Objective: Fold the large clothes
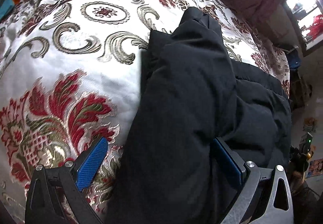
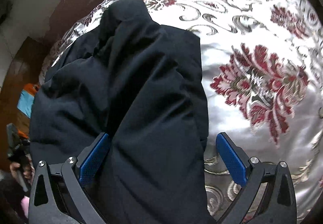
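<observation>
Floral bedspread [image 1: 70, 52], black jacket [image 1: 191, 103], window [image 1: 302, 2] left view only

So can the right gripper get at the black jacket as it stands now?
Probably yes. The right gripper is open, and a fold of the black jacket already lies between the jaws, on the patterned bedspread. Nothing blocks it; closing should catch fabric.

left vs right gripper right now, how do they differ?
Left gripper: the black coat fills the gap from its right pad, leaving bedspread showing by its left pad. Right gripper: mirrored, the coat sits against its left pad, with bedspread by the right. The right wrist view is motion-blurred, the left sharp. Shared: both jaws wide open, blue pads, coat between them.
</observation>
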Available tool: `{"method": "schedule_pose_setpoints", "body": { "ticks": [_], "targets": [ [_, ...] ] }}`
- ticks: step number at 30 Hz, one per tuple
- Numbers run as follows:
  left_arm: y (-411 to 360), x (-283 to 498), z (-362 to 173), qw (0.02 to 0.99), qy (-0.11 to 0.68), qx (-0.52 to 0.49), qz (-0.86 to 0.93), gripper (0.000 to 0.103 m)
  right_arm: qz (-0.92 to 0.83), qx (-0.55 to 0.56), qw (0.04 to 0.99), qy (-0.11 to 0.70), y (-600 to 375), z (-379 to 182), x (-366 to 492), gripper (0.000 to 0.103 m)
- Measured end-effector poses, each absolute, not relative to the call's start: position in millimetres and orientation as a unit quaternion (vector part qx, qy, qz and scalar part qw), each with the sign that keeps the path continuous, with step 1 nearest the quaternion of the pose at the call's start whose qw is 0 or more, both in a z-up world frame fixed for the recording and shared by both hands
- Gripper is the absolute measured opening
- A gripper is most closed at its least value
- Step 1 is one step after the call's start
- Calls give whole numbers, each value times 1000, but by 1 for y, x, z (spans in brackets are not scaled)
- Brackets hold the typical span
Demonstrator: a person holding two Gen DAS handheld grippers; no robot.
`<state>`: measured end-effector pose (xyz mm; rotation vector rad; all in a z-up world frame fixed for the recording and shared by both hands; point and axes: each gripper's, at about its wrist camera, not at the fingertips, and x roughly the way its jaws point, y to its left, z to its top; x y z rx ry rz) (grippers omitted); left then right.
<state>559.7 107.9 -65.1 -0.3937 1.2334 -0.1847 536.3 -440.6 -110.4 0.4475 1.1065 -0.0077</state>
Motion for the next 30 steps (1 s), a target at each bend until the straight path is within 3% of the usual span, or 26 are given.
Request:
{"method": "schedule_pose_setpoints", "body": {
  "ticks": [30],
  "targets": [
    [78,604,-88,753,596,-230,-158,103,26,358,779,514,-466,-147,538,102]
  ]
}}
